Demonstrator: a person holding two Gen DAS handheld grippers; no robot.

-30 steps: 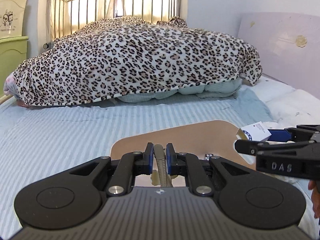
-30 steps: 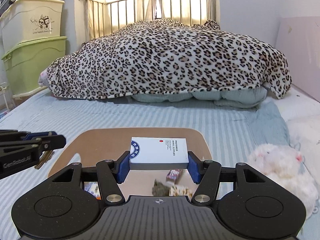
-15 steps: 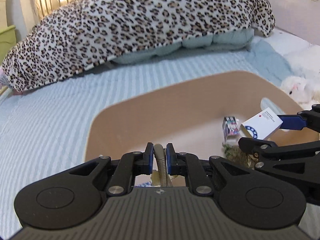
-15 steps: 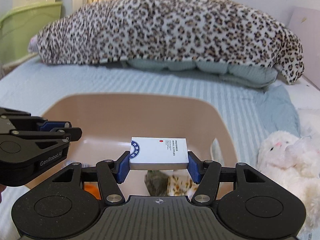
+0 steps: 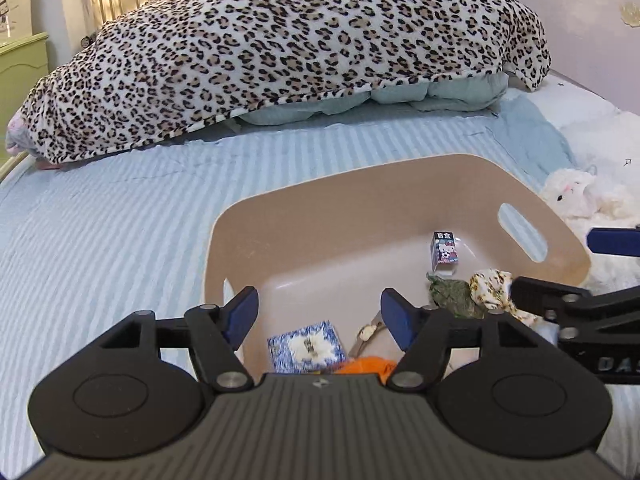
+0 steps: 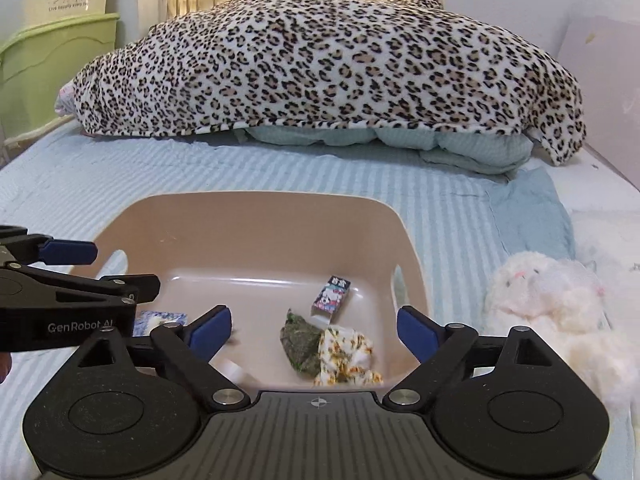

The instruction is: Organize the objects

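Note:
A tan plastic basin (image 5: 360,200) (image 6: 256,216) sits on the bed. Inside lie a small Hello Kitty box (image 5: 443,250) (image 6: 331,298), a green packet (image 5: 454,298) (image 6: 301,338), a floral cloth (image 5: 494,288) (image 6: 346,354), a blue patterned packet (image 5: 306,346) (image 6: 160,318), a key-like item (image 5: 366,334) and something orange (image 5: 366,365). A blurred white thing (image 6: 232,368), perhaps the white box, is low in the basin. My left gripper (image 5: 318,316) is open and empty above the basin's near left. My right gripper (image 6: 314,330) is open and empty above its near side.
A white plush toy (image 5: 576,196) (image 6: 548,300) lies on the bed right of the basin. A leopard-print blanket (image 5: 280,48) (image 6: 320,64) is heaped at the far end. Green and cream storage bins (image 6: 52,52) stand at the left.
Both grippers tipped down over the basin and opened. The left let go of the thin key-like item; the right let go of the white box, which dropped toward the basin.

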